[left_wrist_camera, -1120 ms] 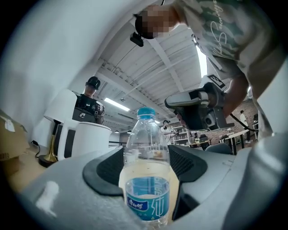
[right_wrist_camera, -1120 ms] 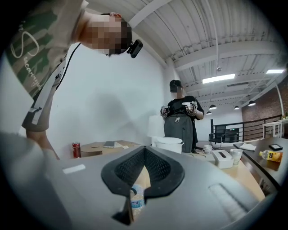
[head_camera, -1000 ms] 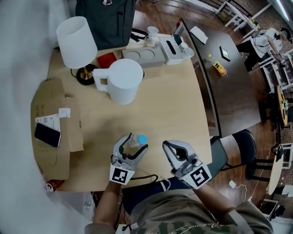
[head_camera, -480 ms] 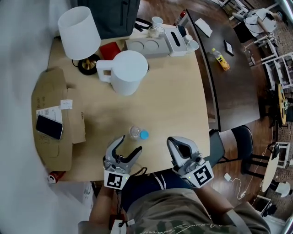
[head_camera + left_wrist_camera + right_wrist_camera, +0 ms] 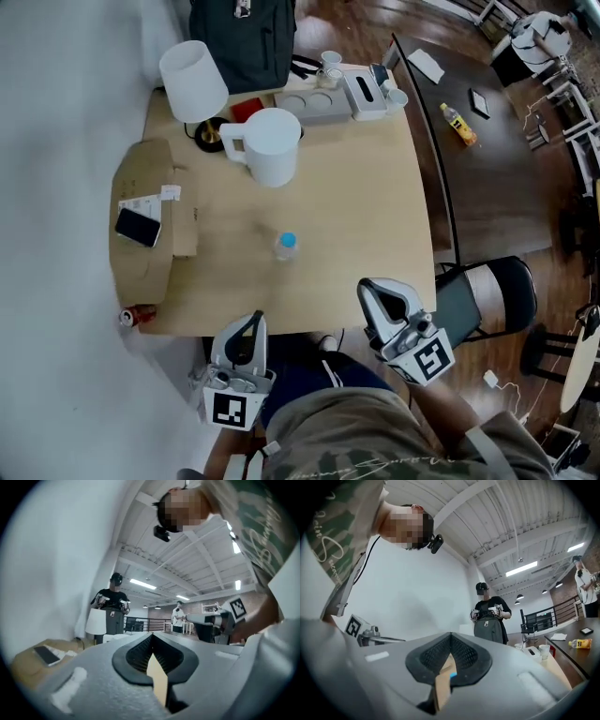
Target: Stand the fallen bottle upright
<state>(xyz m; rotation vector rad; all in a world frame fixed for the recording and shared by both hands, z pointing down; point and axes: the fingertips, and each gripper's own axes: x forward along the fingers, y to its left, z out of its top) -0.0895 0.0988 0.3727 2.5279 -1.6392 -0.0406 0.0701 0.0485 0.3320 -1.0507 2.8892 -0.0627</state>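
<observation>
A clear plastic bottle with a blue cap [image 5: 286, 246] stands upright near the middle of the pale wooden desk [image 5: 366, 206]. Off its near edge, the left gripper [image 5: 255, 322] and right gripper [image 5: 368, 287] hover, fingers pressed together, holding nothing.

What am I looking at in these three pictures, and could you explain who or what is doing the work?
There is no robot here: a person holds a two-jaw gripper in each hand. The head view comes from a camera on the person's head, looking down. The other two views ride on the grippers and look along their jaws. The left gripper and right gripper are both shut and empty, held near the table's near edge. On the wooden table a small clear bottle with a blue cap appears to stand upright. Farther back are a white pitcher, a lamp and a phone lying on cardboard.
</observation>
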